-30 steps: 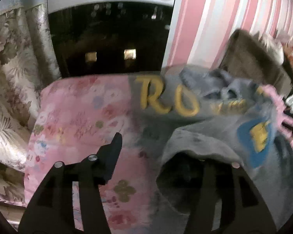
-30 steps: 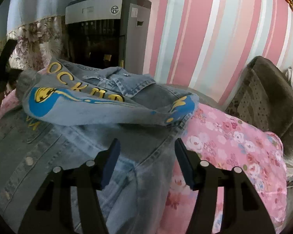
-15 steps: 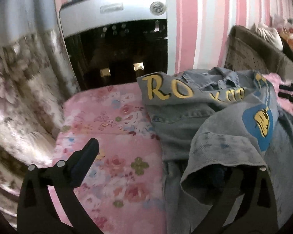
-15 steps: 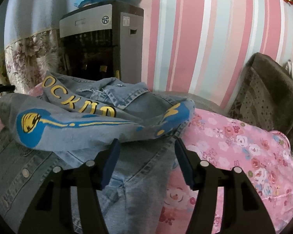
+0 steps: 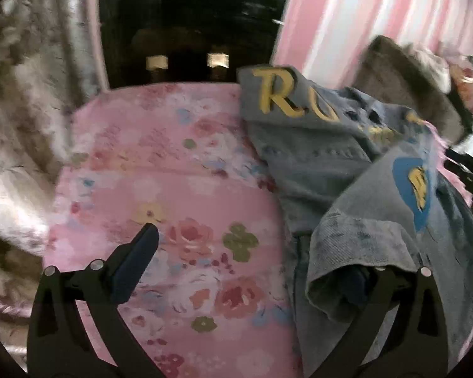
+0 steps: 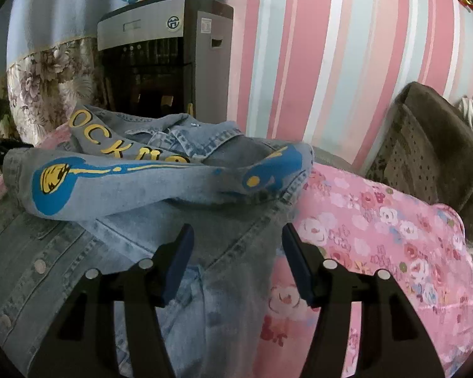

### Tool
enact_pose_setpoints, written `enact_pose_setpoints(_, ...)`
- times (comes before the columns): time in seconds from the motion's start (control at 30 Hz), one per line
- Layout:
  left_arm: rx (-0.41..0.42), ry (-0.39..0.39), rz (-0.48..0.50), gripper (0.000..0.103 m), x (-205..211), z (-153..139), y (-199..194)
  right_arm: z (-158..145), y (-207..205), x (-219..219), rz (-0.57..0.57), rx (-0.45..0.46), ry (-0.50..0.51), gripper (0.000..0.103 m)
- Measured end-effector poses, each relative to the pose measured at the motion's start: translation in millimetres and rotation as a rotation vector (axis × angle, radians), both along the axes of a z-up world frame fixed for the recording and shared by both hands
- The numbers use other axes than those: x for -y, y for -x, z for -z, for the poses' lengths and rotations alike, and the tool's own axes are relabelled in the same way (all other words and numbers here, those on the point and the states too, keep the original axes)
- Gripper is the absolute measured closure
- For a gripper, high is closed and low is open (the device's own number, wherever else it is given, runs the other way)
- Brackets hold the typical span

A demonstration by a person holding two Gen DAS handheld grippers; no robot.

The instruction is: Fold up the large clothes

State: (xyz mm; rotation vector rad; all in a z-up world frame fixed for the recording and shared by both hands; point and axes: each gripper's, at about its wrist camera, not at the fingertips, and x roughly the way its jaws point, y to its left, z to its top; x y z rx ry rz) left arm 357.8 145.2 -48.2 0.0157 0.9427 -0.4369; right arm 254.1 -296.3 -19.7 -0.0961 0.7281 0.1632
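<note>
A blue denim jacket [image 6: 116,236] with yellow lettering and blue-and-yellow patches lies on a pink floral bedcover [image 5: 173,189]. One sleeve [image 6: 135,186] is folded across the jacket's body. My left gripper [image 5: 252,264] stands wide open at the jacket's left edge. Its left finger [image 5: 138,255] is over bare bedcover, and the sleeve cuff [image 5: 356,245] drapes over and hides its right finger. My right gripper [image 6: 236,233] hovers half open over the jacket's front near its right edge, with nothing pinched between the pads.
A grey appliance [image 6: 160,63] with a dark front stands behind the bed, with blue cloth on top. A floral curtain [image 5: 25,110] hangs at left. A brown cushion [image 6: 425,145] and a pink striped wall [image 6: 315,47] are at the back right.
The left jaws have spread from half open to wide, and the sleeve cuff has slipped loose over the right finger. The sleeve has settled lower across the jacket. The right gripper has stayed put.
</note>
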Motion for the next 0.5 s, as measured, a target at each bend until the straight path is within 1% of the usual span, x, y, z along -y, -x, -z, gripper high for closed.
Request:
enact_pose_setpoints(0.03, 0.0, 0.002, 0.027, 0.003, -0.9, 4.3, 4.1, 0.1, 1.2, 1.2, 0.0, -0.002, -0.002, 0.044)
enact_pose_setpoints(0.13, 0.009, -0.036, 0.093, 0.003, 2.7, 14.4, 24.8, -2.2, 6.9, 3.9, 0.009, 0.003, -0.007, 0.044)
enact_pose_setpoints(0.17, 0.019, -0.057, 0.104, 0.003, 5.3, 15.6, 32.5, -3.5, 8.5, 4.6, 0.013, 0.006, -0.008, 0.044)
enact_pose_setpoints(0.2, 0.047, -0.091, 0.112, 0.003, 8.3, 14.6, 45.0, -4.6, 9.1, 4.8, 0.015, 0.007, -0.009, 0.044)
enact_pose_setpoints(0.27, 0.085, -0.122, 0.102, 0.003, 9.5, 10.5, 57.1, -7.4, 10.5, 3.5, 0.021, 0.016, -0.005, 0.044)
enact_pose_setpoints(0.37, 0.141, -0.094, 0.078, 0.003, 14.4, -4.7, 81.2, -11.9, 12.3, -0.5, 0.044, 0.044, 0.011, 0.038)
enact_pose_setpoints(0.43, 0.209, -0.074, 0.049, 0.003, 21.8, -18.2, 97.1, -14.4, 14.1, -4.5, 0.053, 0.073, 0.023, 0.038)
enact_pose_setpoints(0.5, 0.234, -0.041, 0.033, 0.003, 31.6, -24.4, 105.2, -14.6, 13.8, -10.2, 0.055, 0.085, 0.055, 0.038)
